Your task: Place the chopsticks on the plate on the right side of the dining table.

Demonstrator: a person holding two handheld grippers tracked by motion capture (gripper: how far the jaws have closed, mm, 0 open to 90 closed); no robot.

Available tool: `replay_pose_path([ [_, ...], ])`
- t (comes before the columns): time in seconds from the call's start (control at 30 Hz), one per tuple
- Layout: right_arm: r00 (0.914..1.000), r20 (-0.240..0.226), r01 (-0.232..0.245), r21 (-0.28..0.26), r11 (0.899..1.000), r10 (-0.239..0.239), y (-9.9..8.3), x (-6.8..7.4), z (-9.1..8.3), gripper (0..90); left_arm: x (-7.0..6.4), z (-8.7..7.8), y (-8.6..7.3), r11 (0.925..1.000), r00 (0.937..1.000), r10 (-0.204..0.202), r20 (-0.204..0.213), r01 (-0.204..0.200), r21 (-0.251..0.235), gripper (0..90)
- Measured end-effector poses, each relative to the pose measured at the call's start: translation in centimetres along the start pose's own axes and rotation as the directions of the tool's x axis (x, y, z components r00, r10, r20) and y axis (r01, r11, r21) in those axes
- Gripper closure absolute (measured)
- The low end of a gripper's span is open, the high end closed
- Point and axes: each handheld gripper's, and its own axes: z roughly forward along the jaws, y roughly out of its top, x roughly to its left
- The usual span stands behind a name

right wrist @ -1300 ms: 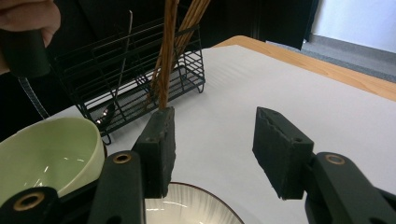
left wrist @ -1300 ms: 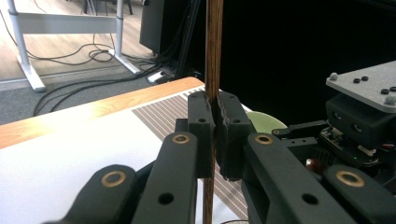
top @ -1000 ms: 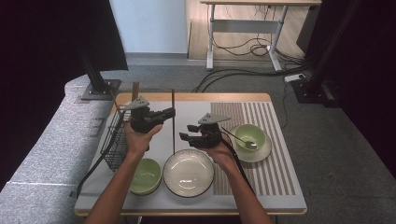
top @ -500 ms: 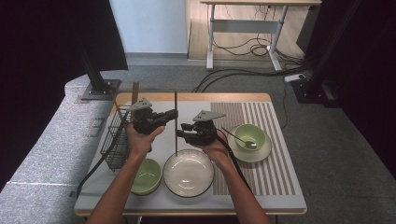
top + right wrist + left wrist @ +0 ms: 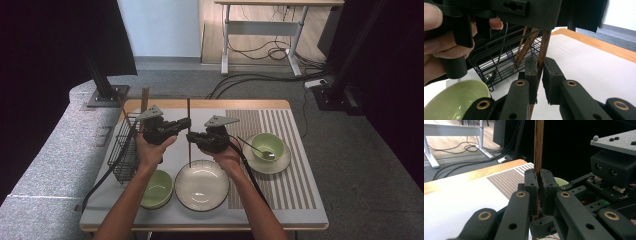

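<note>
Gripping one long brown wooden chopstick (image 5: 188,131) upright above the white round ceramic plate (image 5: 201,184), left claw (image 5: 539,191) and right claw (image 5: 539,75) both clamp it; uneven pulls could snap it or let it slip.

Two black hand-held grippers are seen, the left gripper (image 5: 184,123) and the right gripper (image 5: 192,137), each topped by a grey three-cornered plate. Brass-coloured rivets and small round holes are set along their black jaw links. A black cable is trailed from each. Bare forearms are shown, without sleeves.
</note>
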Motion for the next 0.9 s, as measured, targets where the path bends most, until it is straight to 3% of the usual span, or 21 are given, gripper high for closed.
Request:
replay_pose_path([
  [0.13, 0.9999, 0.01, -0.01, 0.0, 1.0, 0.01, 0.0, -0.2, 0.0, 84.8, 0.0, -0.1, 0.0, 1.0, 0.9999, 0.006, 0.009, -0.006, 0.0, 82.6],
  [0.2, 0.9998, 0.011, -0.019, -0.003, 1.0, 0.019, 0.0, -0.4, 0.0, 84.9, 0.0, -0.2, 0.0, 0.9999, 0.9999, 0.011, 0.012, -0.011, -0.002, 77.1],
  [0.53, 0.9986, 0.034, -0.04, -0.02, 0.999, 0.041, 0.0, -1.0, -0.7, 84.9, 0.5, -2.1, 0.3, 0.9995, 0.9998, 0.019, 0.004, -0.019, -0.025, 66.6],
  [0.9, 0.9965, 0.06, -0.056, -0.044, 0.997, 0.058, 0.1, -1.6, -1.4, 84.9, 1.6, -3.1, -0.9, 0.9999, 0.9997, 0.016, -0.019, -0.017, -0.003, 63.4],
])
